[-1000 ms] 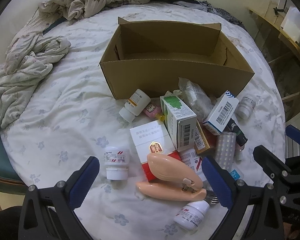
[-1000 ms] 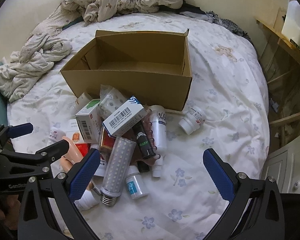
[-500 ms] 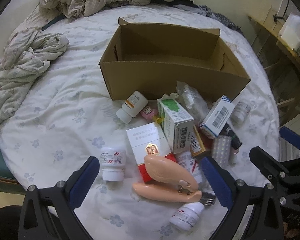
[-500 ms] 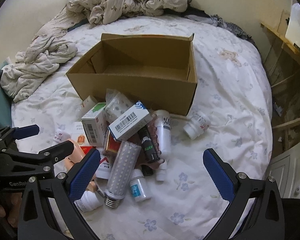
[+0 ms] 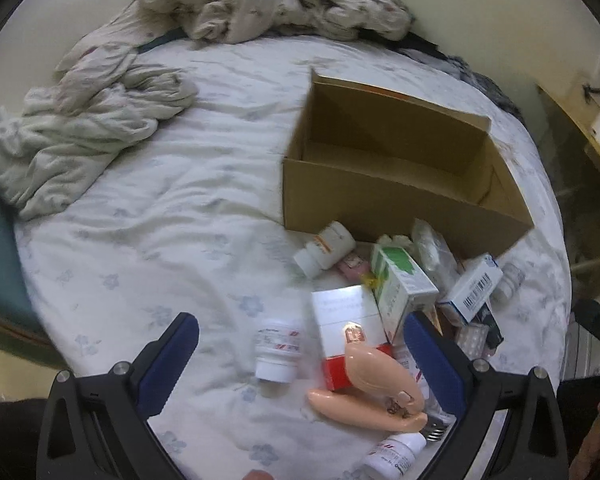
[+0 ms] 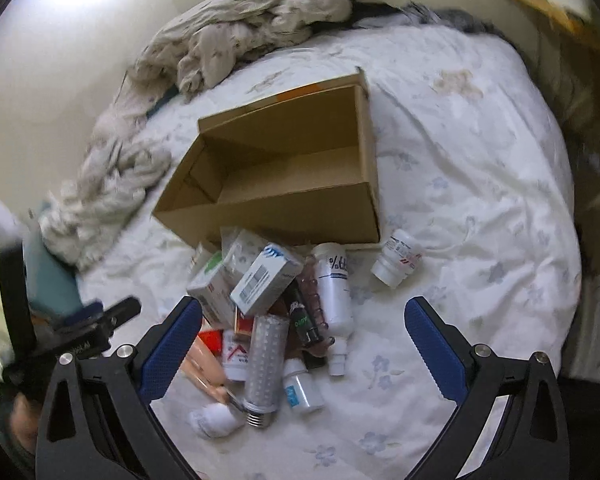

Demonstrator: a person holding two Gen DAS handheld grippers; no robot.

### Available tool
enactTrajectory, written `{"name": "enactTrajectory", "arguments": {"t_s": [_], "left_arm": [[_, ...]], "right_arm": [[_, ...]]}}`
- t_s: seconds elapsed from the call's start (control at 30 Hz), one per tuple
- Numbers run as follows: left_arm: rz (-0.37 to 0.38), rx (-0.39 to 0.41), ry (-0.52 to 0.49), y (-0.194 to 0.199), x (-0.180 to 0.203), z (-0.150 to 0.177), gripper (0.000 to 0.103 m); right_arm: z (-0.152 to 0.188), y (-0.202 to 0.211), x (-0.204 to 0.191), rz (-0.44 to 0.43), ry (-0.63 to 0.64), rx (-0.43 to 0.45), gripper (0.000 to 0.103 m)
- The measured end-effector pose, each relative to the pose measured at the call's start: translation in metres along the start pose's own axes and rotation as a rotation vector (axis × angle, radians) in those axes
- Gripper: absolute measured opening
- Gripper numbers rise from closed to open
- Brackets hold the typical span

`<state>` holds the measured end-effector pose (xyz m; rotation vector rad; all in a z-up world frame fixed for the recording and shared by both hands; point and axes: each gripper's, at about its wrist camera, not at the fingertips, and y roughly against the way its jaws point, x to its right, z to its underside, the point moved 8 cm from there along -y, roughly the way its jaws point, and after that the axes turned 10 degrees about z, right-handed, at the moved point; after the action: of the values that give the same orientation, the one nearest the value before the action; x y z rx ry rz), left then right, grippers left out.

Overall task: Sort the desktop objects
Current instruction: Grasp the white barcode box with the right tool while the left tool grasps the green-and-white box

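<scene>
An open, empty cardboard box (image 5: pixel 400 184) (image 6: pixel 284 184) stands on the bed. In front of it lies a pile of small items. The left wrist view shows a white pill bottle (image 5: pixel 278 350), a red-and-white carton (image 5: pixel 350 332), a peach plastic tool (image 5: pixel 376 392) and a green-and-white box (image 5: pixel 400 284). My left gripper (image 5: pixel 300 344) hovers open above these. In the right wrist view, an LED corn bulb (image 6: pixel 264 364), a white spray bottle (image 6: pixel 334 292) and a blue-and-white box (image 6: pixel 266 280) lie under my open right gripper (image 6: pixel 304 320). Neither holds anything.
A crumpled blanket (image 5: pixel 88 128) (image 6: pixel 236 36) lies along the far and left side of the bed. A lone white bottle (image 6: pixel 396 260) sits right of the pile. A wooden shelf (image 5: pixel 580 140) stands to the right, beyond the bed's edge.
Both views have swung: the pile and box now sit further right in the left view, and the right view has tilted. Both grippers stay open, and the objects have not moved.
</scene>
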<state>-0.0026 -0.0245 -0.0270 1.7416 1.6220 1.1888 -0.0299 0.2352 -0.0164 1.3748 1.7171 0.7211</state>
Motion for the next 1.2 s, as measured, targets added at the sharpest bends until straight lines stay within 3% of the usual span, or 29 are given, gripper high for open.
{"name": "enactTrajectory", "arguments": {"t_s": [0.13, 0.27, 0.43, 0.6, 0.73, 0.8, 0.83, 0.87, 0.9, 1.2], "left_arm": [[0.04, -0.041, 0.027, 0.001, -0.005, -0.001, 0.102], [0.108, -0.086, 0.042, -0.011, -0.012, -0.007, 0.102], [0.102, -0.082, 0.09, -0.017, -0.029, -0.012, 0.102], [0.102, -0.097, 0.136, -0.022, -0.04, -0.012, 0.102], [0.087, -0.104, 0.153, -0.025, -0.045, -0.008, 0.102], [0.07, -0.102, 0.131, -0.026, -0.044, -0.009, 0.102], [0.068, -0.104, 0.122, -0.028, -0.042, -0.009, 0.102], [0.075, -0.109, 0.116, -0.029, -0.041, -0.009, 0.102], [0.081, -0.115, 0.11, -0.031, -0.039, -0.009, 0.102], [0.155, -0.179, -0.075, -0.051, 0.018, 0.001, 0.096]], "right_arm": [[0.002, -0.023, -0.013, 0.021, 0.094, -0.101, 0.079], [0.0, -0.051, -0.031, 0.061, 0.238, -0.179, 0.079], [-0.001, -0.084, -0.056, 0.113, 0.418, -0.223, 0.081], [0.012, -0.097, -0.09, 0.159, 0.731, -0.189, 0.093], [0.016, -0.107, -0.103, 0.175, 0.828, -0.156, 0.093], [0.015, -0.113, -0.1, 0.18, 0.837, -0.151, 0.092], [0.013, -0.114, -0.098, 0.157, 0.808, -0.172, 0.078], [0.011, -0.115, -0.095, 0.129, 0.773, -0.196, 0.072], [0.01, -0.116, -0.093, 0.102, 0.737, -0.22, 0.072], [-0.021, -0.066, -0.077, -0.012, 0.507, -0.128, 0.072]]}}
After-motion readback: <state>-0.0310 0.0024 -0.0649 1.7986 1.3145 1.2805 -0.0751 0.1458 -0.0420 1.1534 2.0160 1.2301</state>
